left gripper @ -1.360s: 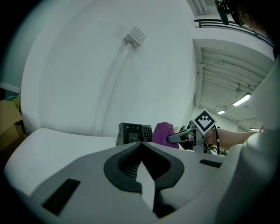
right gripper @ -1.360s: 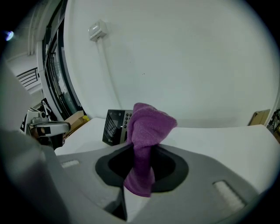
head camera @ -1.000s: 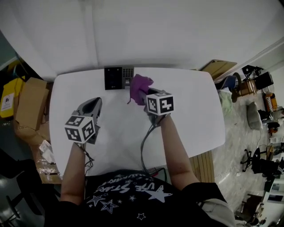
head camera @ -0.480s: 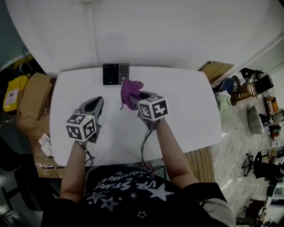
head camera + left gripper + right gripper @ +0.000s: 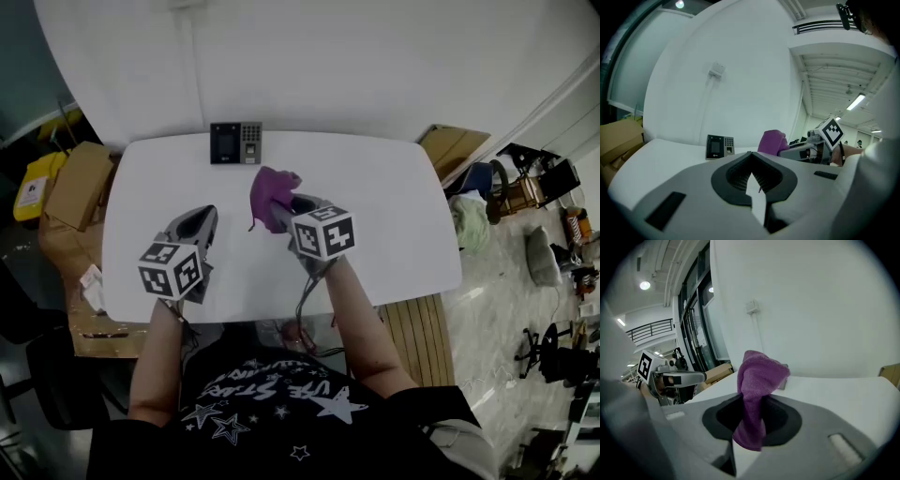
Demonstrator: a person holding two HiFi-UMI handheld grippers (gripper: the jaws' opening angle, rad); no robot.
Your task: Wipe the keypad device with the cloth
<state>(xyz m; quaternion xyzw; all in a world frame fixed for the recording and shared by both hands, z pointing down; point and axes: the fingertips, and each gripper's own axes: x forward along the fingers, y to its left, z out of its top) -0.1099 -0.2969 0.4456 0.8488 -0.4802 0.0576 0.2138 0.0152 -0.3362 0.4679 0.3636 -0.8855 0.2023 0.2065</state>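
Barely any print to read from where I stand.
At the bottom centre of the head view, the person's dark shirt (image 5: 272, 398) has pale lettering among stars. "STAR" can be made out, the rest not. The keys on the keypad device (image 5: 235, 143), upper left on the desk (image 5: 394, 216), are too small to read.

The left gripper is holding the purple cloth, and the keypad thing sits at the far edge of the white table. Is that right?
Not quite: the right gripper holds the purple cloth, as the right gripper view shows; the left gripper is empty. The keypad device does sit at the far edge of the white table.
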